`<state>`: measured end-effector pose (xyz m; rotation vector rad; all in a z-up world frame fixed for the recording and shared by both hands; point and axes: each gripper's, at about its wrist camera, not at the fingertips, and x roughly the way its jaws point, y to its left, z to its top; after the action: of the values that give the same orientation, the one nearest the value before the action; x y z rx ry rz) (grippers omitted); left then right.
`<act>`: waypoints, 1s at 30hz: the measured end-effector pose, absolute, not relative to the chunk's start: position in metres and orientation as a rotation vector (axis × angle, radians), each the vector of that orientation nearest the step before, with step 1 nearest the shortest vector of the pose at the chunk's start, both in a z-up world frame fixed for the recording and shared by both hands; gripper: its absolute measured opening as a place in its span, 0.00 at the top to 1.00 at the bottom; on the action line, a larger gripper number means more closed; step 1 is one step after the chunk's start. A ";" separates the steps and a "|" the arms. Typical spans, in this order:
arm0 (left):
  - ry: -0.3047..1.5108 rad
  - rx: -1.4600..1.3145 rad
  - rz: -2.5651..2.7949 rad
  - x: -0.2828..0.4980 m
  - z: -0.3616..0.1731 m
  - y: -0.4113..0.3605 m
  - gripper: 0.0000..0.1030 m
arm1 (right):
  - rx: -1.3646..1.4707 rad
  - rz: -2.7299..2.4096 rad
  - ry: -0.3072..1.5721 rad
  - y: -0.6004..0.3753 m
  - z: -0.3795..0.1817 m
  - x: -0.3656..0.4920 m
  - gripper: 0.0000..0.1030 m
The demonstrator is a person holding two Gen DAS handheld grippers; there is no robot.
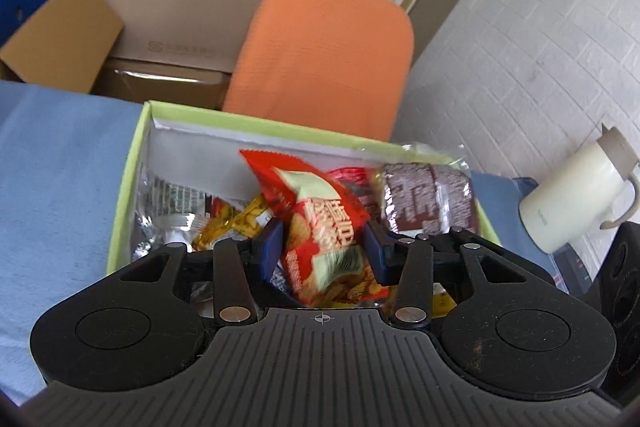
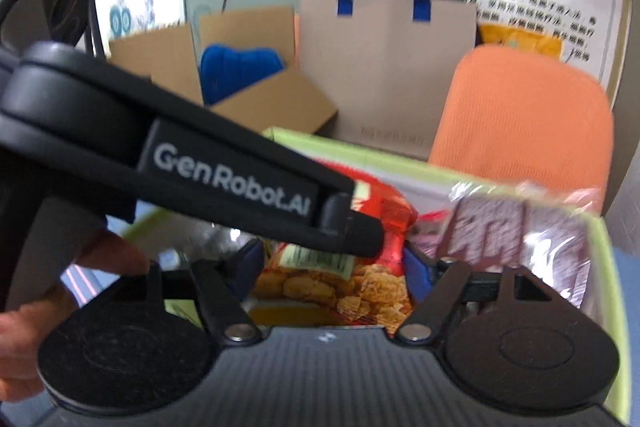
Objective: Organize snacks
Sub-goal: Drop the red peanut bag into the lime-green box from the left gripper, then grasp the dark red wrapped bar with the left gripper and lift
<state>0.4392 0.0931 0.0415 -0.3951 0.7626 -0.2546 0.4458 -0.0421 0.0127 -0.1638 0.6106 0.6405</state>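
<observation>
My left gripper (image 1: 322, 247) is clamped on a red foil packet of crisps (image 1: 320, 227), its blue pads (image 1: 272, 247) pressing the bag from both sides, and the packet hangs upright above the open pale-green cardboard box (image 1: 128, 179) that sits on the blue cloth-covered table (image 1: 56, 167).

From the right wrist camera I see my right gripper (image 2: 332, 271) with its jaws partly apart, a blue finger (image 2: 248, 263) on either side of an orange-printed snack bag (image 2: 340, 287). The picture is blurred, so I cannot tell whether the pads actually press on that bag or merely frame it. The black body of the left tool (image 2: 224, 179) crosses in front of that view, and a hand (image 2: 48, 303) shows at the lower left edge.

Inside the box I already count several snacks: a silver foil wrapper (image 1: 168, 203) at the left, a yellow packet (image 1: 236, 219) beside it, and a clear pack of brown-and-white wafer rolls (image 1: 428, 199) leaning on the right wall. So I judge the job well under way, with the box partly filled. What remains, as far as I can see, is setting the red packet down inside and dealing with whatever the right tool has. A cream lidded mug (image 1: 576, 195) stands off to the right, apart from the box.
</observation>
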 end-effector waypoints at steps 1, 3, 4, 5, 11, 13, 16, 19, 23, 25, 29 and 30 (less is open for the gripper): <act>0.753 -0.407 -0.268 0.439 0.042 0.095 0.75 | -0.156 0.639 0.611 -0.042 0.012 0.446 0.22; 0.723 -0.432 -0.298 0.435 0.046 0.098 0.56 | -0.134 0.634 0.603 -0.046 0.015 0.442 0.19; 0.692 -0.440 -0.309 0.430 0.051 0.100 0.50 | -0.127 0.627 0.579 -0.049 0.018 0.433 0.11; 0.655 -0.440 -0.309 0.424 0.059 0.101 0.42 | -0.125 0.615 0.547 -0.053 0.025 0.426 0.06; 0.484 -0.413 -0.293 0.359 0.103 0.112 0.27 | -0.116 0.589 0.394 -0.085 0.064 0.366 0.01; 0.474 -0.415 -0.292 0.333 0.104 0.114 0.25 | -0.102 0.595 0.394 -0.096 0.064 0.339 0.01; 0.500 -0.435 -0.284 0.290 0.089 0.114 0.24 | -0.077 0.598 0.448 -0.105 0.051 0.305 0.01; 0.572 -0.477 -0.288 0.256 0.060 0.113 0.24 | -0.055 0.598 0.537 -0.108 0.028 0.255 0.01; 0.683 -0.562 -0.292 0.223 0.019 0.110 0.27 | -0.082 0.621 0.638 -0.093 -0.012 0.229 0.01; 0.740 -0.605 -0.307 0.219 0.004 0.108 0.29 | -0.094 0.633 0.661 -0.087 -0.020 0.221 0.01; 0.807 -0.632 -0.337 0.223 -0.005 0.102 0.35 | -0.124 0.659 0.659 -0.079 -0.023 0.216 0.01; 0.819 -0.626 -0.340 0.226 -0.005 0.101 0.37 | -0.130 0.660 0.659 -0.077 -0.023 0.218 0.01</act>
<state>0.2262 0.1005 -0.0049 -0.6261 0.8185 -0.3395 0.2183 -0.0765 -0.0232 -0.1304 0.6586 0.6602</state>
